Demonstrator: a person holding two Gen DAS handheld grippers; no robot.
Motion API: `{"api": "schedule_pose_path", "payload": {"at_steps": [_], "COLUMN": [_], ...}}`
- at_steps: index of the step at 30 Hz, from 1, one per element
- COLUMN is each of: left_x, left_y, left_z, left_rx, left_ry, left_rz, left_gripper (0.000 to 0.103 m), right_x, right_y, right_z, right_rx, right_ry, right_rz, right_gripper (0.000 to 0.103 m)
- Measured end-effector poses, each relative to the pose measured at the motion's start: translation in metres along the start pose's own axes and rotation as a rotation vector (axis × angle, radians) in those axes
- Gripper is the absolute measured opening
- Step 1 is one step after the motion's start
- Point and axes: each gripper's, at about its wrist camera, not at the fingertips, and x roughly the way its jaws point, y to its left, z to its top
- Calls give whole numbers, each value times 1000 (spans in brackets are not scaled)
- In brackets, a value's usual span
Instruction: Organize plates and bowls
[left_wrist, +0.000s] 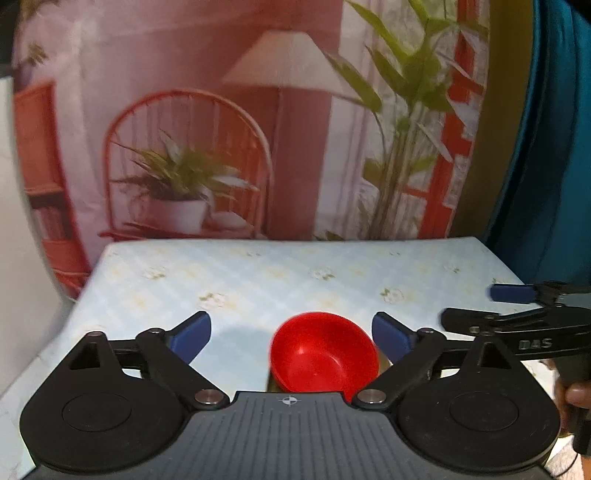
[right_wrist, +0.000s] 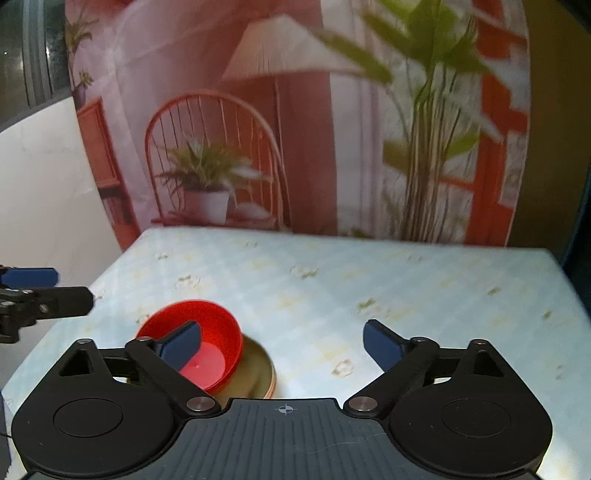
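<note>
We see a bowl (left_wrist: 325, 354) of glossy, smooth red plastic resting in a plate (right_wrist: 258, 373) with a dull olive, slightly sheened finish. The desk (left_wrist: 280, 280) wears a smooth floral-printed covering, and behind it hangs a printed cloth backdrop (left_wrist: 229, 122). The left hand-held gripper (left_wrist: 291, 336) looks like matt black plastic with blue pads (left_wrist: 192, 336) and shiny metal pins.

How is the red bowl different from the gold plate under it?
The red bowl is bright red; the gold plate is dull olive-gold. The bowl is deep with tall sides; the plate is shallow and flat. The bowl sits on top, the plate lies underneath on the table. The plate looks wider. Both are round, and neither is gripped.
</note>
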Motion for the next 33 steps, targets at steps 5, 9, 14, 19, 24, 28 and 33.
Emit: {"api": "schedule_pose_path", "payload": {"at_steps": [5,9,14,19,24,28,33], "left_x": [-38,-62,-90,-112,-126,-131,-130], "left_y": [-5,-11,-25,-41,-44,-45,-42], "left_z": [1,0,0,1,-5,-11,-14], "left_rx": [-17,-13,33,79,55,47,44], "left_ry": [-64,-90,-154,-204,-220,-214,-208], "left_rz": [29,29,95,119,80,85,93], "left_gripper": [103,103,103,103,103,103,103], "right_x": [-39,-70,-106,-137,-160,-167,-169], "right_y": [2,3,4,6,12,14,12], "right_z": [6,8,9,7,-4,-13,-18], "right_rx": [-5,11,25,36,23,28,42], "right_ry": [-58,-100,-161,-207,-237,-222,-219], "right_rz": [-20,-41,-57,-68,-96,-95,-104], "right_gripper": [103,103,103,103,103,103,103]}}
